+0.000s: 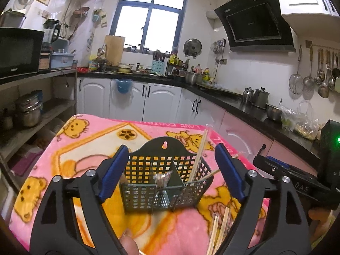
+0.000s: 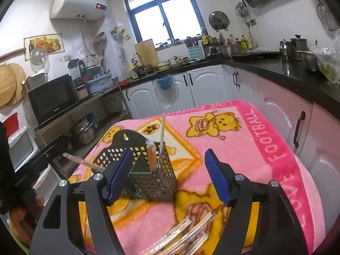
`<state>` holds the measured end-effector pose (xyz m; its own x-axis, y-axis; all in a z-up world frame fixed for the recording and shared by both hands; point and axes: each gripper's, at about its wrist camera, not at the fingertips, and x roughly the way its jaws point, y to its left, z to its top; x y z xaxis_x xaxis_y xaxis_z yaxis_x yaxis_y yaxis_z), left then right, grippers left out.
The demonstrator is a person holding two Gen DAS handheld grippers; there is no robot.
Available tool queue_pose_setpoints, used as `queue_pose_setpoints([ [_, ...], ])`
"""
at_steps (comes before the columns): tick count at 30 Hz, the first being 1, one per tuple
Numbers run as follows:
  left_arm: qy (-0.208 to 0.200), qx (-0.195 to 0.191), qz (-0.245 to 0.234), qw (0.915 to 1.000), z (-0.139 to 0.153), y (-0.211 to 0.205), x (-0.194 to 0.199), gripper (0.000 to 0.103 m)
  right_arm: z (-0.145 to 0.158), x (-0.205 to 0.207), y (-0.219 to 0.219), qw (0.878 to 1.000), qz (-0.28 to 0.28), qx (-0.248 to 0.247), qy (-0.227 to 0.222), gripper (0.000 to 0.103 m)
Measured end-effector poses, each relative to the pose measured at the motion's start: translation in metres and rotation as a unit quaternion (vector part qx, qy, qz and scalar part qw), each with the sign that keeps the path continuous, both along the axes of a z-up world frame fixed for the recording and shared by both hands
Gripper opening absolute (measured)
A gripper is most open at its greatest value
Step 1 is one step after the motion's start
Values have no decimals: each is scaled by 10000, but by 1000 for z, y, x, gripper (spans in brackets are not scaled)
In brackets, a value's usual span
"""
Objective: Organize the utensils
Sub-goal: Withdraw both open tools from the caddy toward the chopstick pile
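Black perforated plastic utensil caddy is standing upright on the pink cartoon-bear blanket covering the desk, holding wrapped chopsticks in its right compartment. More chopsticks are lying nearer. Left gripper and right gripper are both gaping apart, gripping nothing.

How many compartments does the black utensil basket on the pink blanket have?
3. The black utensil basket is split side by side: left compartment, middle compartment, right compartment holding upright chopsticks. None looks hidden.
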<state>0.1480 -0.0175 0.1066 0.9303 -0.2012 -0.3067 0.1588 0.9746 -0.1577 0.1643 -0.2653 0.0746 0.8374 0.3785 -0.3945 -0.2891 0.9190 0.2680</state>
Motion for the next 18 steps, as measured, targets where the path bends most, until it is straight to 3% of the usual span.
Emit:
queue_pose_setpoints([
  [8, 173, -95, 123, 9997, -11, 7, -15, 92, -8, -9, -5, 9999, 36, -27, 140, 70],
  [18, 304, -208, 230, 9991, -17, 15, -25, 92, -14, -20, -7, 9996, 109, -67, 242, 70],
])
